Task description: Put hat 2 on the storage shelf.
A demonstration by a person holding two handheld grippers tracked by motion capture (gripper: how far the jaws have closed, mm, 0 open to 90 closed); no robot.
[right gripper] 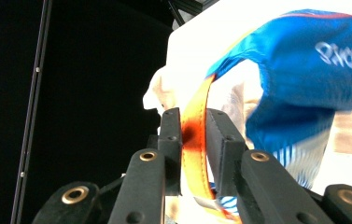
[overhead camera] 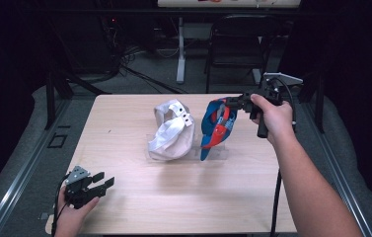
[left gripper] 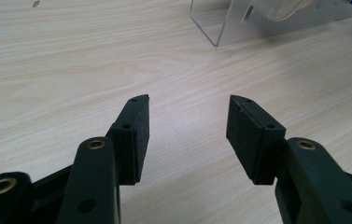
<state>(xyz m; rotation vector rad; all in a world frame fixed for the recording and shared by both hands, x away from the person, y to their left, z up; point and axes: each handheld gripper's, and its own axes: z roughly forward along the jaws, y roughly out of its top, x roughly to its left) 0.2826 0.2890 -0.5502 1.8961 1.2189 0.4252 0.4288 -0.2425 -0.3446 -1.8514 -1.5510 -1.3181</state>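
Two caps sit at the middle of the light wooden table, side by side on a clear acrylic stand, and my work is with the blue one. The blue cap is the right-hand one of the pair, patterned with red and white, and it hangs tilted, its top end lifted toward my right gripper and its lower end down at the stand. My right gripper reaches in from the far right side of the table, held in my right hand, and its jaws are closed on the cap's orange strap; in the right gripper view the strap runs up between the two pads, pinched flat, with the blue crown bulging up and to the right beyond it. The white cap rests just left of the blue one, near it but I cannot tell whether they touch; its back strap with the row of holes faces up and to the far side. My left gripper lies low at the near left corner of the table, well apart from both caps, in my left hand. Its jaws stand spread wide with nothing between them, bare wood showing in the gap, and the corner of the acrylic stand sits farther off ahead and to the right of them.
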